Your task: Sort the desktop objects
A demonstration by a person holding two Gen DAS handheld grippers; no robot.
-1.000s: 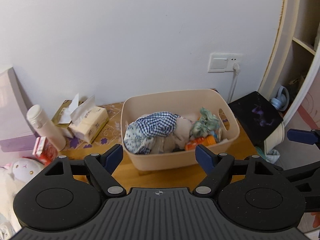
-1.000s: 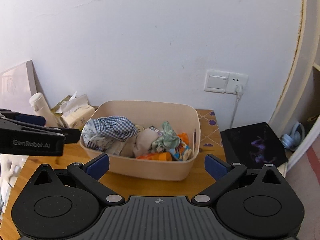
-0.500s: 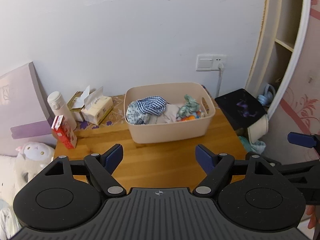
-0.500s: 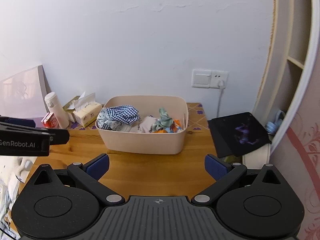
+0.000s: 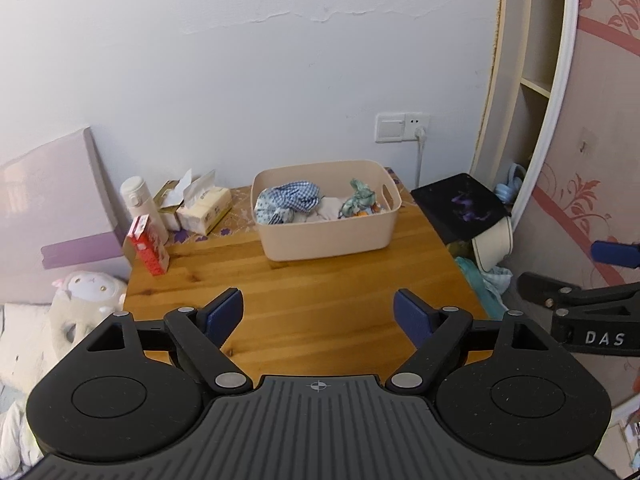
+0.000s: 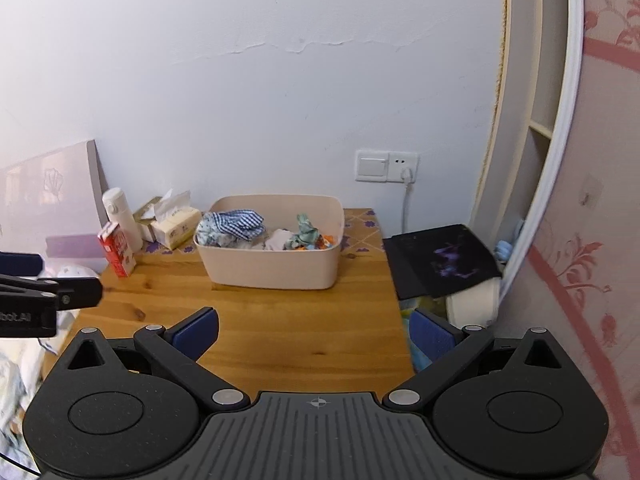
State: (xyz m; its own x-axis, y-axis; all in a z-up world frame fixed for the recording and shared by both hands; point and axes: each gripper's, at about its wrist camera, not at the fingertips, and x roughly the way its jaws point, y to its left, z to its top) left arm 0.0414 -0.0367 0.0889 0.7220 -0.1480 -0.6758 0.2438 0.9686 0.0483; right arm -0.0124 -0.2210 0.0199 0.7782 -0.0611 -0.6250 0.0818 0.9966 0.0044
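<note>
A beige bin (image 5: 332,236) (image 6: 272,268) stands at the back of the wooden table (image 5: 312,312) (image 6: 280,332). It holds a blue checked cloth (image 5: 292,196) (image 6: 236,222), a green cloth (image 5: 360,194) and orange items. A red carton (image 5: 148,246) (image 6: 117,254), a white bottle (image 5: 140,204) (image 6: 120,216) and tissue packs (image 5: 204,206) (image 6: 176,226) stand at the back left. My left gripper (image 5: 318,312) is open and empty over the table's front. My right gripper (image 6: 314,330) is open and empty, near the front right edge.
A black pad (image 5: 460,204) (image 6: 440,258) lies on a stand right of the table. A purple box (image 5: 52,196) leans on the wall at the left. A plush toy (image 5: 88,292) sits left of the table. A shelf unit (image 5: 528,92) stands at the right.
Both grippers have pulled back and up from the bin. The whole table now shows. Both stay open and empty.
</note>
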